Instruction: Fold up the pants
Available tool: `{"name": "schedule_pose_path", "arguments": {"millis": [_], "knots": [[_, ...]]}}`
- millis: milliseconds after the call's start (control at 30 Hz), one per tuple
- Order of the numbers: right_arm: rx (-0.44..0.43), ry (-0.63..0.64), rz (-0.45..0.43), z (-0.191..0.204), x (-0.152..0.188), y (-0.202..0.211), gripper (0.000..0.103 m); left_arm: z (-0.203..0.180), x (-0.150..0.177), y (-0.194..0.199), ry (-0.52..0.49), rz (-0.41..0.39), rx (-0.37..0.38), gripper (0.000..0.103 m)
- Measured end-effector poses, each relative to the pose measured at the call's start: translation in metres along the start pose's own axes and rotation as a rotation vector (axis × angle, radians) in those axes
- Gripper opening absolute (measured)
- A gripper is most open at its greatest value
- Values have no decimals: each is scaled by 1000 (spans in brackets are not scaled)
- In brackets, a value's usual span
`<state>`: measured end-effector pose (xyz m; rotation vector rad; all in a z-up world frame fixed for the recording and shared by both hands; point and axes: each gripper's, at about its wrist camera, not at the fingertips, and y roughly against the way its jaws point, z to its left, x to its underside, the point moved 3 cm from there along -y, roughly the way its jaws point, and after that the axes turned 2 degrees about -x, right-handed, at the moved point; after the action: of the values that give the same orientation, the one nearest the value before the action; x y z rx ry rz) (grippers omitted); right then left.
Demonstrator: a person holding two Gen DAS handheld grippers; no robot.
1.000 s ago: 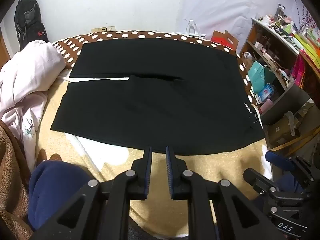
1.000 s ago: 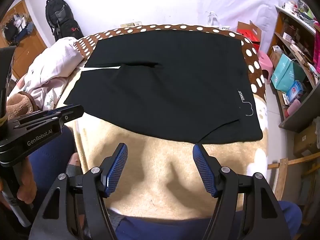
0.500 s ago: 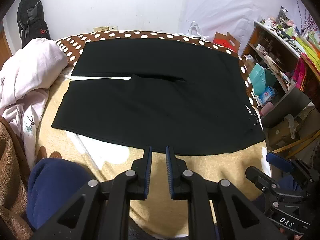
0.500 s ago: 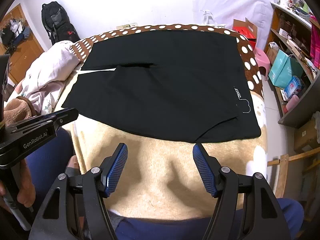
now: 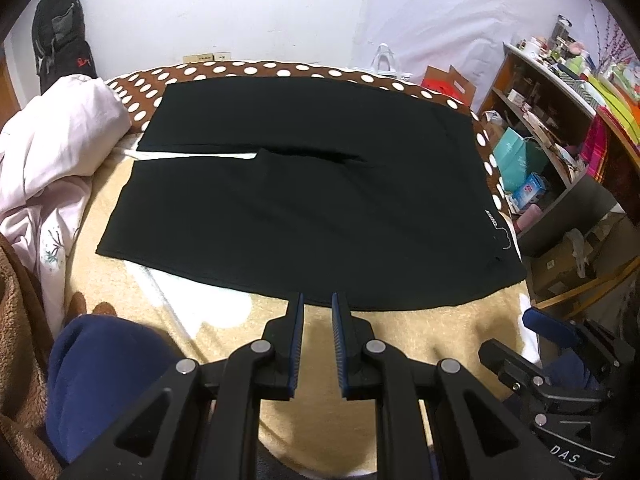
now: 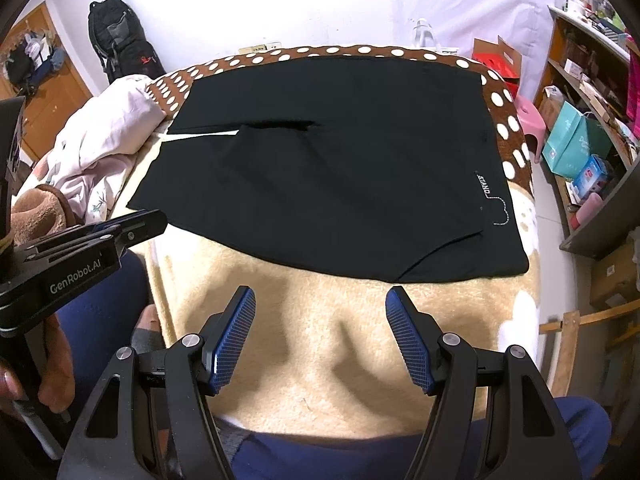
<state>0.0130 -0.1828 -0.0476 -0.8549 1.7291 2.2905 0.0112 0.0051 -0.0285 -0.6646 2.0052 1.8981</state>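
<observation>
The pants (image 5: 304, 216), black, lie spread flat across the bed (image 5: 208, 316), legs pointing to the left side of both views and waist at the right, where small white lettering and a stitched outline mark the fabric. The two legs lie side by side with a narrow gap between them near the hems; the far leg rests on a brown blanket with white dots (image 5: 240, 70), the near one on a tan fleece blanket (image 6: 320, 344). A fold shows at the near right corner in the right wrist view. The left gripper (image 5: 318, 312) hovers just short of the pants' near edge, its jaws set a narrow slit apart with nothing between them. The right gripper (image 6: 320, 312) hangs above the bare tan fleece, jaws wide apart and empty, clear of the cloth. A pale pink quilt (image 5: 52, 152) is bunched at the left of the bed. A black backpack (image 6: 120, 44) stands against the white wall behind, and cluttered shelves (image 5: 560, 120) run along the right.
</observation>
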Motion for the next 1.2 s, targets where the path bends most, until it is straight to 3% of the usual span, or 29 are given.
{"name": "schedule_pose_path", "arguments": {"millis": [700,1200], "knots": [[8,2,5,1,0,1,68,-9,3,-7,-79,30,-35,16],[5,7,4,3,0,3,68,-9,2,-6,-75,35,-23,16]]}}
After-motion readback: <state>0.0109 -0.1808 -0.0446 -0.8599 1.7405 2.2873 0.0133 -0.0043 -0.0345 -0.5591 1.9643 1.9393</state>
